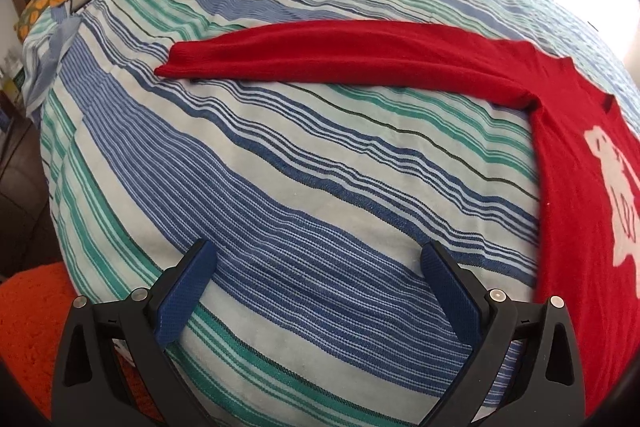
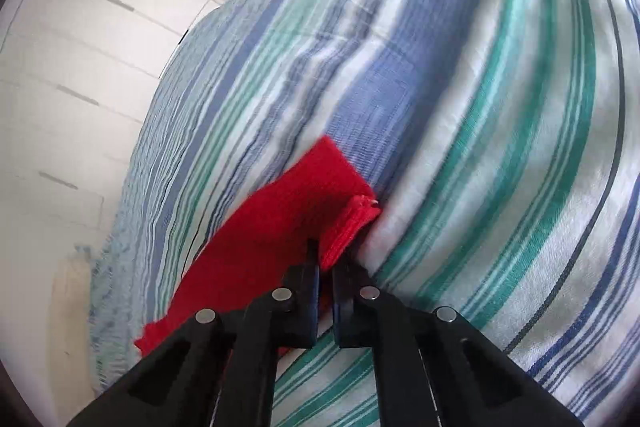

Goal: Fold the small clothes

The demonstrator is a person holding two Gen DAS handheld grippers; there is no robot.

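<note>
We are only starting: the red sweater (image 1: 568,163) lies unfolded on the bed (image 1: 304,187), one sleeve (image 1: 320,55) stretched out. Our right claw (image 2: 326,267) pinches its other cuff (image 2: 304,203); our left claw (image 1: 318,267) gapes empty.

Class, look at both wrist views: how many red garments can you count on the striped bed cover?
1: a red sweater spread on the striped bed cover, one sleeve stretched flat. The red cuff clamped in the right tongs looks like its other sleeve, though the join is hidden.
</note>
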